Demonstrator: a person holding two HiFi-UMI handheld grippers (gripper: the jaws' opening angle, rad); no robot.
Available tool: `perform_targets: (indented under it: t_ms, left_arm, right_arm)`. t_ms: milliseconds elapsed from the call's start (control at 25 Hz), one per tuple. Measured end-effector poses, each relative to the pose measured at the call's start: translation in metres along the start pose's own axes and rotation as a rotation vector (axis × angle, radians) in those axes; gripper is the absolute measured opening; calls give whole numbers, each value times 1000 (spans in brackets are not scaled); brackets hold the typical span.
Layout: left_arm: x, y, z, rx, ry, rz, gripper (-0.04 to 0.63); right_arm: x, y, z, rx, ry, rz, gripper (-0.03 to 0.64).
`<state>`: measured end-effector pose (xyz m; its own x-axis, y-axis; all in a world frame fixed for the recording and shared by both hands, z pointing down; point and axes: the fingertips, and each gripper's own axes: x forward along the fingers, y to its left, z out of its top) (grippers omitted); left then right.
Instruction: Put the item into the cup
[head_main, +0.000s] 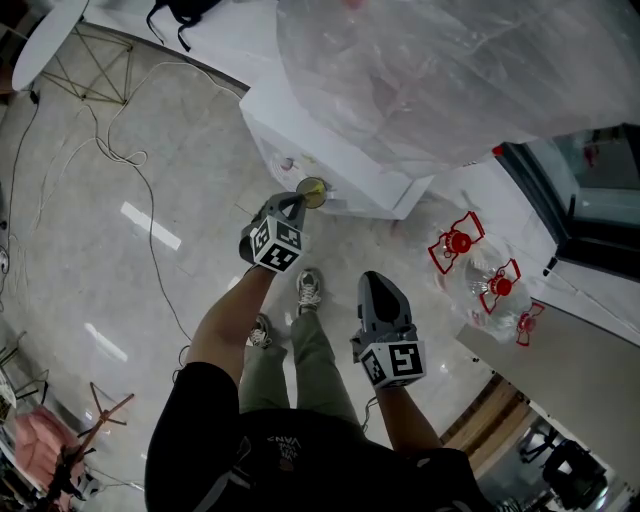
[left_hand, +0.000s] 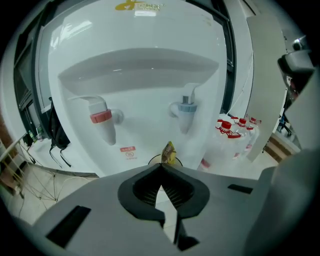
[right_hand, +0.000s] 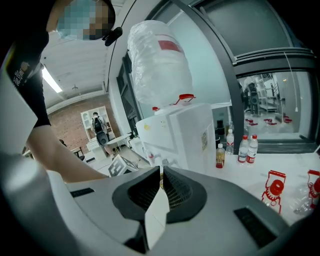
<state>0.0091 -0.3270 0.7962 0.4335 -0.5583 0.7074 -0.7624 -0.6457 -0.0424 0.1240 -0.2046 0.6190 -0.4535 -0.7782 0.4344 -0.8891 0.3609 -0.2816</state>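
- Our left hand-held gripper is clenched on a small yellow packet, pinched at its lower edge by the very tips of the jaws.
- The packet stands just over the cup, which sits in the recess of the water dispenser, below and between the red tap and the blue tap. Only a dark arc of the cup's rim shows past the jaws in the left gripper view.
- Our right hand-held gripper hangs nearer to us, well apart from the cup. Its jaws are pressed together, and we see nothing held between them.
- What could go wrong, as we judge it:
  - The hold is only on the packet's edge, so it could twist or slip out early and fall past the cup to the floor.
  - If the jaws part while the packet is over the rim and not the mouth, it may catch on the edge and tip outward.
  - The cup looks light. A nudge from the jaw tips could knock it over or push it deeper under the taps.
  - The taps are close above, so lifting away carelessly could bump one.
- Writing:
  - There is a small red label under the red tap and a yellow logo at the top of the dispenser. Both are too small or blurred for us to read.
  - The big water bottle on top has a red label that we cannot read either.
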Motion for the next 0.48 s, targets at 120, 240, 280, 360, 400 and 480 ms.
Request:
perform_targets:
  t_ms: [120,240,280,360,400,480]
  left_arm:
    - [10,-2,-3,36,33,-5,18]
    - [19,-3,-9,67,70,-10,18]
    - [22,-3,-11,75,83,-11,18]
    - [28,-3,-14,92,106,-14,18]
    - [31,-3,-15,100,117,-15,18]
    - [36,-3,-17,118,135,-17,18]
  right_arm:
    - [0,-5,1,5,-5,-10,48]
    - [2,-8,0,6,2,-12,48]
    - [2,-9,-1,3,6,-12,48]
    - [4,-11,-2,2,6,-13,48]
    - [5,-12,-1,3,3,-15,48]
    - [6,-14,1,5,-5,-18,48]
